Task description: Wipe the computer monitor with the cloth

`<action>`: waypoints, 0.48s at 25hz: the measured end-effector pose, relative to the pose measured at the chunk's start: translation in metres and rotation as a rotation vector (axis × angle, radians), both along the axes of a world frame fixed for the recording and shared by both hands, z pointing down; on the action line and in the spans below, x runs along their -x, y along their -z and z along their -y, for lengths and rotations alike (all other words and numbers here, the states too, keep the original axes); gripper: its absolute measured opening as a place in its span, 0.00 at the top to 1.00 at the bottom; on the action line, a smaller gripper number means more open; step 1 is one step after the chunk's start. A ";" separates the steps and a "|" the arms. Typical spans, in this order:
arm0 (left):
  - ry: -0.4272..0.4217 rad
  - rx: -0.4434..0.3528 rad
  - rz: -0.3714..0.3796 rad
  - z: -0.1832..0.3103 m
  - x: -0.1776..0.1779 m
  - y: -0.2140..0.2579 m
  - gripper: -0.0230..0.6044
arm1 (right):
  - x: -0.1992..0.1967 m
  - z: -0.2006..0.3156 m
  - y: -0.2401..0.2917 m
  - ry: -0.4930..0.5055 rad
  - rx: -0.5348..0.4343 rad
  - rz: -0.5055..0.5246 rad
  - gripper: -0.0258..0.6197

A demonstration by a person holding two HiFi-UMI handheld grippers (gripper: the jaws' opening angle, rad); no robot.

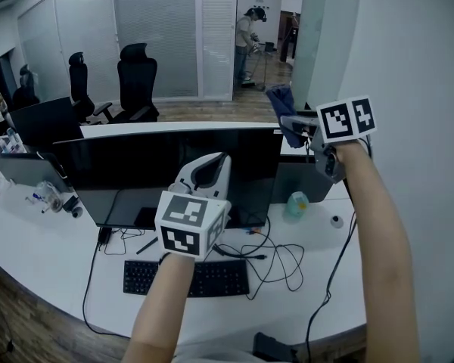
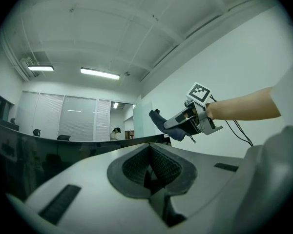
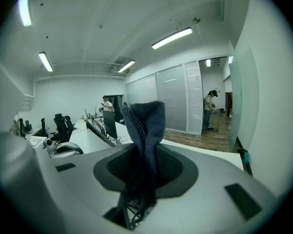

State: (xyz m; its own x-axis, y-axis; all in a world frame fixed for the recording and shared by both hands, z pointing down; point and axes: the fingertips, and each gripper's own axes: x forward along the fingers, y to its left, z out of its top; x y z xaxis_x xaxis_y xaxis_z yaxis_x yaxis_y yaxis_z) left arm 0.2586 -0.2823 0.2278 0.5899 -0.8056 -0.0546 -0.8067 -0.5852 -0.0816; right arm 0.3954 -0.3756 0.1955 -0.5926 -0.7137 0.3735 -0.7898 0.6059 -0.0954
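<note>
Head view: my right gripper [image 1: 293, 123] pinches the cloth [image 1: 282, 106] just above the top right corner of the monitor [image 1: 136, 165]. The long screen runs left and down from it.

Left gripper view: my left gripper [image 2: 149, 172] is squeezed closed on nothing.

Right gripper view: the cloth sticks up between the jaws.

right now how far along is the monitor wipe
Done: the cloth is clamped in the right gripper. In hand: it is held up by the monitor, at its top right corner; contact unclear. Left: the wiping itself. The left gripper is shut and empty.
</note>
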 end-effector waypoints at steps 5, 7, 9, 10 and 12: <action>-0.005 0.004 -0.004 0.003 0.002 -0.001 0.95 | -0.020 0.003 -0.015 -0.057 0.010 0.027 0.78; -0.007 0.004 -0.003 0.003 0.002 -0.002 0.95 | -0.024 0.001 -0.021 -0.058 0.016 0.103 0.78; -0.009 0.005 -0.002 0.004 0.002 -0.003 0.95 | -0.025 -0.001 -0.022 -0.047 0.011 0.201 0.78; -0.011 0.006 -0.003 0.003 0.002 -0.003 0.95 | -0.026 -0.002 -0.021 -0.039 0.004 0.249 0.78; -0.014 0.007 -0.003 0.003 0.002 -0.004 0.95 | -0.027 -0.004 -0.020 -0.026 -0.016 0.332 0.78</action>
State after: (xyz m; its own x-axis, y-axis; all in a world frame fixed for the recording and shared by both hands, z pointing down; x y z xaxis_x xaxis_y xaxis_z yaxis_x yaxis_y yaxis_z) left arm 0.2564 -0.2854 0.2316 0.6014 -0.7973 -0.0513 -0.7984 -0.5974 -0.0749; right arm 0.4226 -0.3712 0.2151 -0.6618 -0.7342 0.1517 -0.7323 0.5897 -0.3405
